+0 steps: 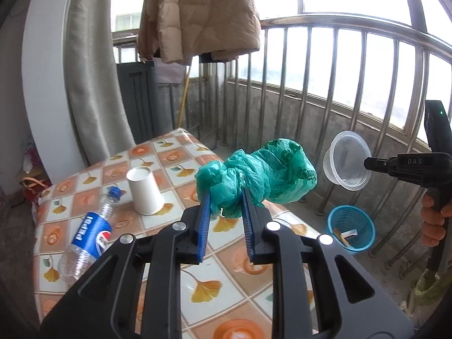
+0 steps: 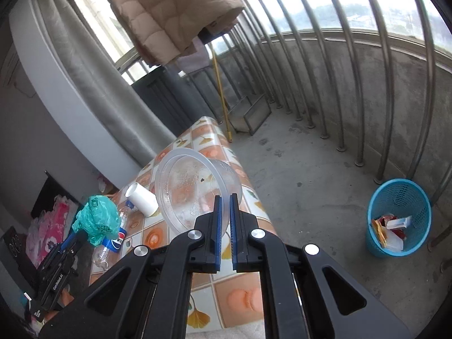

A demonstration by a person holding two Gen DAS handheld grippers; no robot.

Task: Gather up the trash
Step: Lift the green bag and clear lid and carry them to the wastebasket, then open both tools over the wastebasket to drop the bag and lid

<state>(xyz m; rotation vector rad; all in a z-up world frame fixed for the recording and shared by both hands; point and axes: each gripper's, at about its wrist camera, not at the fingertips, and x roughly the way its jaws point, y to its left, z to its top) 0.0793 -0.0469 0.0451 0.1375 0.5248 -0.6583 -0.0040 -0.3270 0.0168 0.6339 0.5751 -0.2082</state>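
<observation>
Balcony railings and bright windows fill the background of both my views, with a tan padded jacket hanging overhead and a grey curtain on the left. Below sits the bench under its orange ginkgo-patterned cloth.

Going left to right in my left wrist view: a Pepsi bottle lies on its side, its base partly hidden behind my tool's frame. Just beside it stands an upturned white paper cup. My left tool is clenched on a crumpled green plastic bag, held above the bench. Further right, my right tool pinches the rim of a clear plastic bowl, held out past the bench edge; a hand on its grip is cut off at the frame edge. Down on the floor is the blue mesh basket.

From the right wrist view the bowl's wall sits clamped between the blue pads. That view looks deeper into the basket, showing red and white wrappers; the left view shows only a scrap or two. What the wrappers are I cannot make out.
</observation>
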